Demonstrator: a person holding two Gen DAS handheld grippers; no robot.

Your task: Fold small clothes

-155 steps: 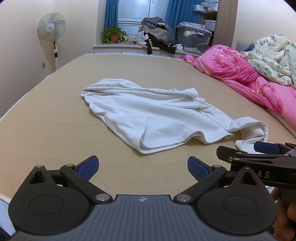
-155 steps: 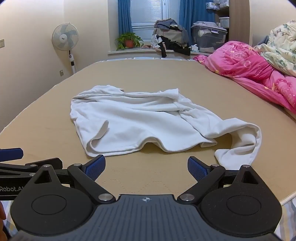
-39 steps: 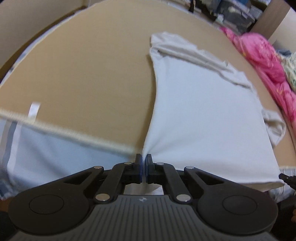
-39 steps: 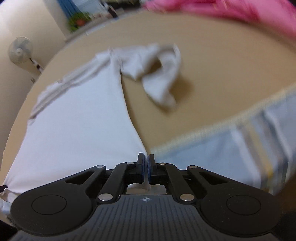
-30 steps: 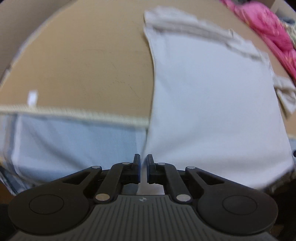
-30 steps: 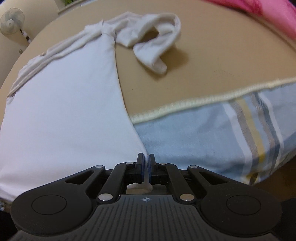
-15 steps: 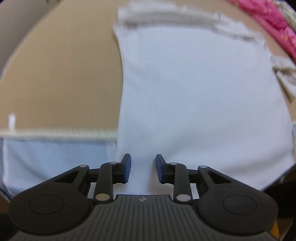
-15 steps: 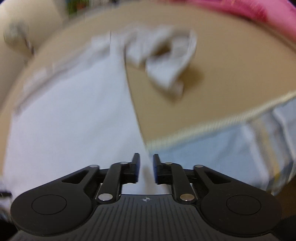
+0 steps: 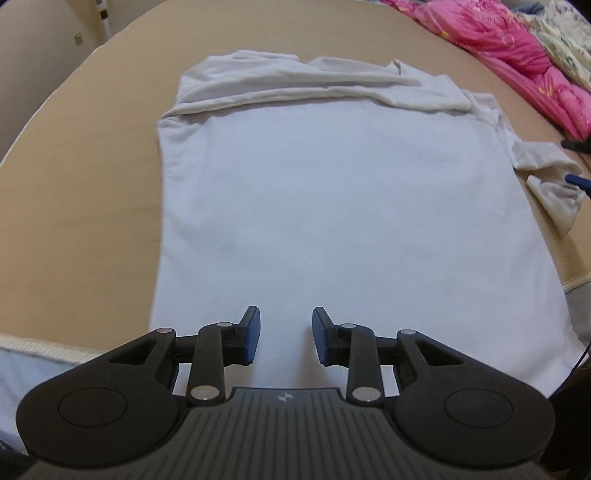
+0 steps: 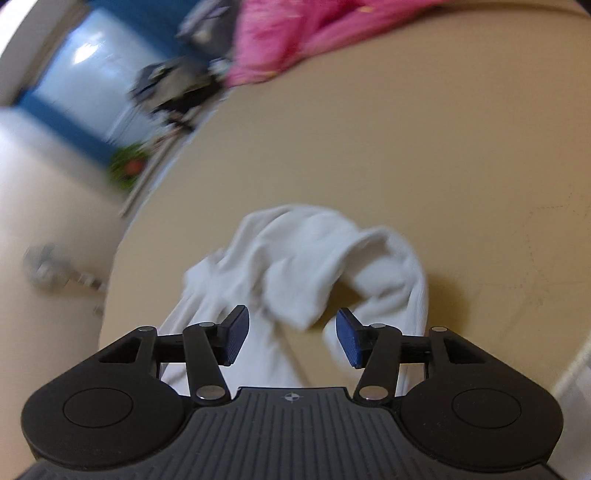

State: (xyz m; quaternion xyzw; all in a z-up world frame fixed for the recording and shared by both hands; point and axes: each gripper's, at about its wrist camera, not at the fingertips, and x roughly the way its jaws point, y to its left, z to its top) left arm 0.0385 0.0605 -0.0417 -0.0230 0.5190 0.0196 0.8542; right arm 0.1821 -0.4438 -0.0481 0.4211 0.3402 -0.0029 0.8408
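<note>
A white T-shirt [image 9: 332,192] lies spread flat on the tan mattress [image 9: 74,203], with its collar end bunched at the far side and its hem hanging over the near bed edge. My left gripper [image 9: 286,339] hovers open above the middle of the hem, with nothing pinched between its pads. The shirt's right sleeve [image 9: 546,173] lies crumpled, and a blue pad [image 9: 575,180] of my right gripper shows beside it. In the blurred right wrist view my right gripper [image 10: 291,338] is tilted, its jaws opening, just short of the rumpled sleeve [image 10: 325,258]; the pads do not press on it.
A pink quilt [image 9: 517,48] and a floral one [image 9: 561,33] are piled along the mattress's right side. The cream piping of the bed edge [image 9: 37,347] runs below my left gripper. A window with blue curtains [image 10: 55,92] and a plant are blurred far off.
Both grippers have let go of the hem corners and opened. The left one slid toward the hem's middle. The right one swung and rolled over to the crumpled sleeve.
</note>
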